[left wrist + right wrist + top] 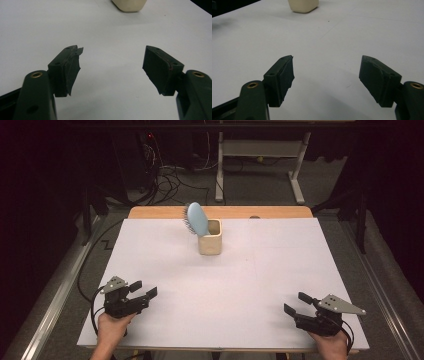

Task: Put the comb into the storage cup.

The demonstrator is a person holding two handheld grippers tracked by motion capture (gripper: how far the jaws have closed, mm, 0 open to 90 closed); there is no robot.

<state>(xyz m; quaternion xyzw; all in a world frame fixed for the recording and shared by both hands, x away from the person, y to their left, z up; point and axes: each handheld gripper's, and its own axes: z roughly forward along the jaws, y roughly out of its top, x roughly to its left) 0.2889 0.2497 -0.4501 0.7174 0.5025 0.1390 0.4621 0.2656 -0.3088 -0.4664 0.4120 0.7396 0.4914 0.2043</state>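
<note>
A broad white table [280, 270] takes up most of the high view, with a strip of bare wood showing along its far edge. Beyond it, on the grey floor, stands the white frame of another desk [260, 150], and loose black cables [165, 177] lie to the left of it.

Toward the far middle of the table stands a cream cup [210, 238], square with rounded corners. A light blue hairbrush [196, 219] stands in it with its head up, leaning to the left over the rim, bristles facing left.

The left gripper [146, 289] sits at the near left corner, held in the person's left hand [111, 329]; its jaws stand apart with nothing between them, aimed up the table. In the left gripper view the base of the cup [129, 5] shows at the top edge, well ahead of the jaws, with bare white surface in between.

The right gripper [297, 303] sits at the near right corner in the right hand [332, 346], jaws likewise apart and empty. In the right gripper view the cup [303, 5] lies far ahead and to the left, again across bare table.

Both grippers are well apart from the cup and from each other, and nothing stands between either one and the cup.
</note>
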